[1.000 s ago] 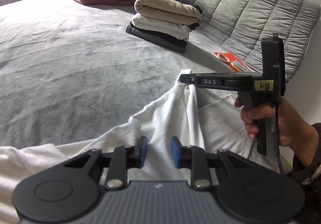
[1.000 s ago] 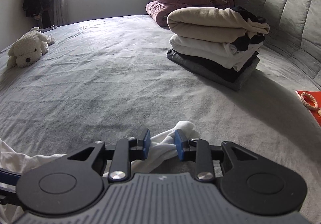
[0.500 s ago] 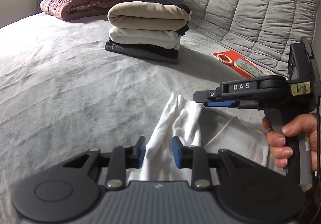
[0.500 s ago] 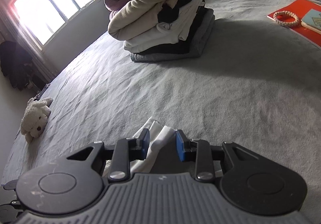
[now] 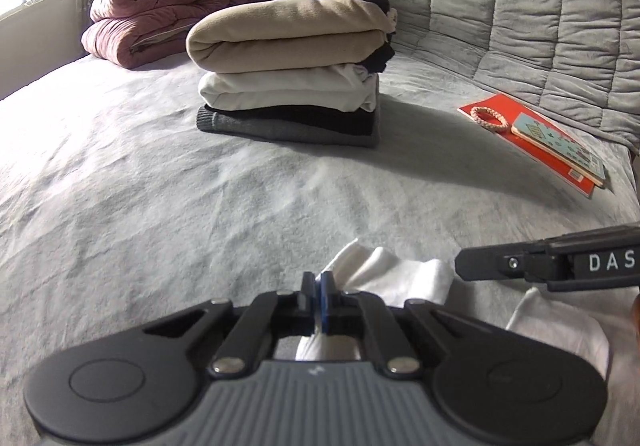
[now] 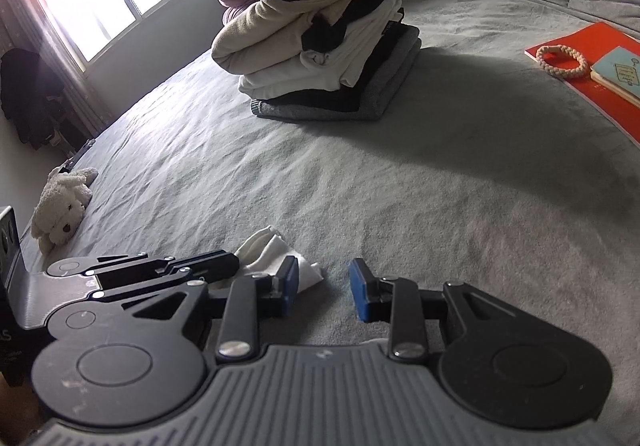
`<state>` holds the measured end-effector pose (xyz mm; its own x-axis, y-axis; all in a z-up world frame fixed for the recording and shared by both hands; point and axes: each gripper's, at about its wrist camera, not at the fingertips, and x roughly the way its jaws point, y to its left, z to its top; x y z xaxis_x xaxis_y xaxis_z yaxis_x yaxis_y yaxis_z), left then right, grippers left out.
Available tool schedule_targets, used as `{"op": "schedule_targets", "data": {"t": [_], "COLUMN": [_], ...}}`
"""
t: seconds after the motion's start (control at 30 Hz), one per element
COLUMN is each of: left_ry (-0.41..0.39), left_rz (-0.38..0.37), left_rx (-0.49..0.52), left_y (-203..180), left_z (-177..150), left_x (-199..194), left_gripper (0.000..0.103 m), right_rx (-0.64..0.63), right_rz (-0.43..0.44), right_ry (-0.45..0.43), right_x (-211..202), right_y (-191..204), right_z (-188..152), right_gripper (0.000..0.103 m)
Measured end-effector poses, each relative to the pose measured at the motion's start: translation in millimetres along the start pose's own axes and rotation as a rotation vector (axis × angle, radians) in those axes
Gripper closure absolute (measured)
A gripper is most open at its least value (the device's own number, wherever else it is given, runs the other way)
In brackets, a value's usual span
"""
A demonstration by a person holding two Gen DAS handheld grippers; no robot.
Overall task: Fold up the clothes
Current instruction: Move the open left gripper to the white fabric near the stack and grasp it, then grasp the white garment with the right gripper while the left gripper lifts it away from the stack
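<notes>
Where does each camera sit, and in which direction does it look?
Left wrist: on the left gripper, low over the grey bed cover, facing the stack of folded clothes; its fingers pinch the white cotton garment.
Right wrist: on the right gripper, fingers apart, facing the same stack.
Shared: stack, garment, red book, and each shows the other gripper.

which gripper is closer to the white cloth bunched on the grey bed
Left. The left gripper is clamped on the bunched white cloth; the right gripper sits open just beside it, its left pad nearly touching the fabric.
</notes>
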<state>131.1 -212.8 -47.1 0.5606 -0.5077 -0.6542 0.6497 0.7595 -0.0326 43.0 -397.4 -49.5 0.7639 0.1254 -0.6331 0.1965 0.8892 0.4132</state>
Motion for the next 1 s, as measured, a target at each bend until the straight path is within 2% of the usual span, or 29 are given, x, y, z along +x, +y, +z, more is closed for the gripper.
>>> {"op": "schedule_targets", "data": {"t": [0.1, 0.17, 0.23, 0.33, 0.47, 0.53, 0.63, 0.67, 0.7, 0.77, 1.0], "left_ry": [0.004, 0.011, 0.013, 0.01, -0.001, 0.007, 0.005, 0.002, 0.0, -0.016, -0.113], "left_rz": [0.069, 0.089, 0.092, 0.054, -0.002, -0.012, -0.009, -0.009, -0.012, -0.01, -0.018], "left_rx": [-0.064, -0.095, -0.116, -0.17, -0.203, -0.202, -0.189, -0.185, -0.18, -0.169, -0.174], "left_y": [13, 22, 27, 35, 36, 34, 31, 30, 30, 28, 24], "left_z": [2, 3, 4, 6, 7, 7, 5, 5, 4, 4, 14], "left_x": [-1, -2, -3, -4, 0, 5, 12, 14, 15, 13, -21], "left_gripper": [0.101, 0.101, 0.1, 0.098, 0.074, 0.074, 0.076, 0.089, 0.101, 0.102, 0.102], "right_rx": [-0.002, -0.006, -0.003, -0.008, -0.034, -0.046, -0.071, -0.092, -0.114, -0.146, -0.142], "right_rz": [0.015, 0.017, 0.021, 0.034, 0.033, 0.026, 0.014, 0.008, -0.001, -0.024, -0.026], "right_ry": [0.005, 0.005, 0.009, 0.02, 0.028, 0.02, 0.002, -0.007, -0.017, -0.029, -0.126], "right_x": [2, 2, 3, 7, 18, 24, 32, 35, 37, 40, 5], "right_y": [2, 3, 4, 7, 17, 22, 29, 33, 38, 44, 52], "right_z": [0, 1, 2, 0, -4, -5, -6, -7, -9, -11, -6], "right_gripper": [0.07, 0.07, 0.07, 0.07, 0.07, 0.07, 0.068, 0.069, 0.075, 0.097, 0.1]}}
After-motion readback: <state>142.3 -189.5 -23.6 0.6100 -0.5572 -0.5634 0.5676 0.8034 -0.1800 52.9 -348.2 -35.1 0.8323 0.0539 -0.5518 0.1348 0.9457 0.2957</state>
